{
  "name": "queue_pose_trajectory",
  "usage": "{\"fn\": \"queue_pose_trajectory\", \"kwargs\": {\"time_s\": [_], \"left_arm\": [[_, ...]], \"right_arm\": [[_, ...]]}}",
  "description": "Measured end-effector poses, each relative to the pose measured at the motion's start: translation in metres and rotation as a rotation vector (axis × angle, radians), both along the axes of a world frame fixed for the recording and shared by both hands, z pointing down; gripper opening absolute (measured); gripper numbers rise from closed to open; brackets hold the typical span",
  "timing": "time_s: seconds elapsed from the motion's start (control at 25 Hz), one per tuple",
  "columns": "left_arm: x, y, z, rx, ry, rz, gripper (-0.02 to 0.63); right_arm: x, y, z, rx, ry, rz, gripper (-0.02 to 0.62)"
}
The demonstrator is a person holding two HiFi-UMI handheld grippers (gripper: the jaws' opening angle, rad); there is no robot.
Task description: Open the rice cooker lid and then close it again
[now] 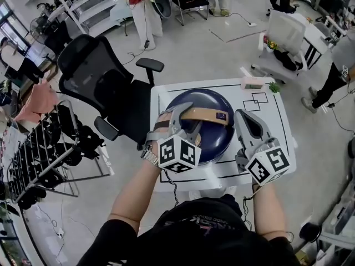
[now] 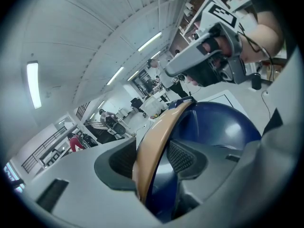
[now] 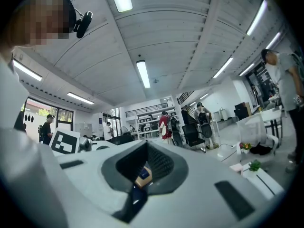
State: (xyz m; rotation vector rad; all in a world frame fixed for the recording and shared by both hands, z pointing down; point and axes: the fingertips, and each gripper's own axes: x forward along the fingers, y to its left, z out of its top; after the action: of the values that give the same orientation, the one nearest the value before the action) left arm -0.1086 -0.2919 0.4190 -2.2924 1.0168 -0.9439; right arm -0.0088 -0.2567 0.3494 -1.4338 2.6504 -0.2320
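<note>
A dark blue, round rice cooker stands on a small white table, its lid down and a tan handle arched across the top. My left gripper reaches over the cooker's left side. In the left gripper view the tan handle runs between the grey pads, which close on it above the blue lid. My right gripper hovers at the cooker's right edge, jaws shut with nothing held. In the right gripper view only a sliver of tan and blue shows past its closed jaws.
A black office chair stands close to the table's left side. A pink box and a small green plant sit at the table's far edge. A rack of dark gear fills the left; people stand further off.
</note>
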Motion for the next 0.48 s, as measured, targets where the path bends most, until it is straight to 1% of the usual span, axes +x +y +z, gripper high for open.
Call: {"fn": "queue_pose_trajectory", "kwargs": {"time_s": [0.24, 0.48], "left_arm": [[-0.02, -0.002, -0.016, -0.03, 0.127, -0.024, 0.201], [-0.037, -0.004, -0.03, -0.037, 0.237, -0.034, 0.196]], "right_arm": [[-0.001, 0.003, -0.017, 0.047, -0.006, 0.012, 0.002], [0.001, 0.008, -0.024, 0.065, -0.017, 0.028, 0.002]]}}
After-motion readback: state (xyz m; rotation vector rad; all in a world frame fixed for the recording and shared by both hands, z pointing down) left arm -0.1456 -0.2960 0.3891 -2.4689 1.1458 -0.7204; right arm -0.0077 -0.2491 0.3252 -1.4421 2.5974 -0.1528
